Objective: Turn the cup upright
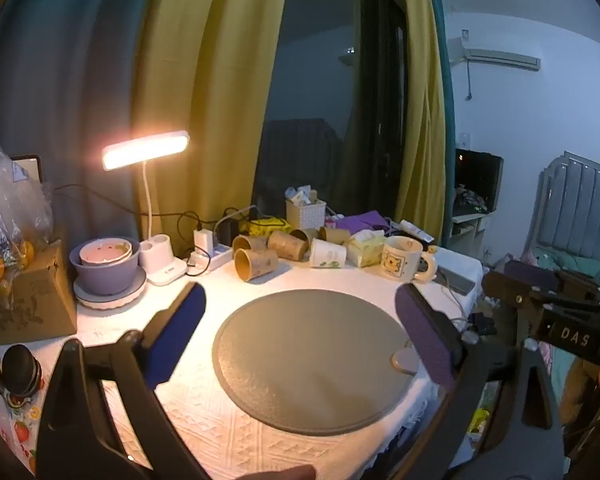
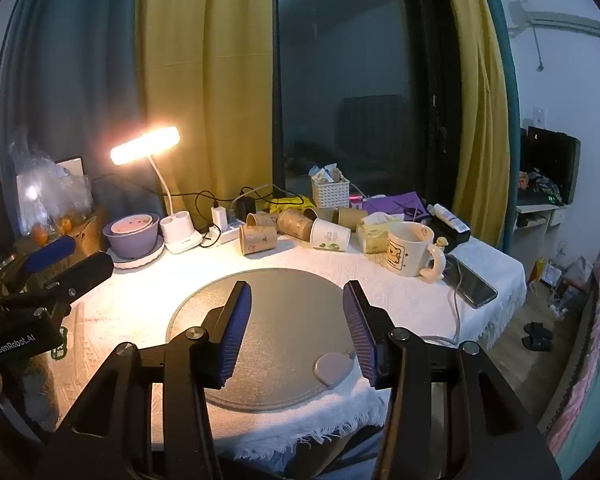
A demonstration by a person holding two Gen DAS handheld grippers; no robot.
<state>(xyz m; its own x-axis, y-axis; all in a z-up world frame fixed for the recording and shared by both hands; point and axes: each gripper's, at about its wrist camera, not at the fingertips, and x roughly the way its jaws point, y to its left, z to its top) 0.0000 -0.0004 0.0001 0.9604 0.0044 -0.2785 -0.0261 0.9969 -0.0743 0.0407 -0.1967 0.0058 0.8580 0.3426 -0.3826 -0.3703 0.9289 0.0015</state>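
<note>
Several paper cups lie on their sides at the back of the table: brown ones (image 1: pixel 256 264) (image 2: pixel 259 239) and a white one with green print (image 1: pixel 327 254) (image 2: pixel 330 234). A cream mug with a bear print (image 1: pixel 404 258) (image 2: pixel 410 248) stands upright to their right. My left gripper (image 1: pixel 300 312) is open and empty above the round grey mat (image 1: pixel 312 360). My right gripper (image 2: pixel 296 312) is open and empty above the same mat (image 2: pixel 284 340). Both are well short of the cups.
A lit desk lamp (image 1: pixel 146 148) and a purple bowl on a plate (image 1: pixel 106 266) stand back left. A power strip (image 2: pixel 228 232), white basket (image 2: pixel 330 192), tissue pack (image 2: pixel 374 232) and phone (image 2: pixel 474 286) lie around the cups. A small pale tag (image 2: pixel 334 368) rests on the mat's near edge.
</note>
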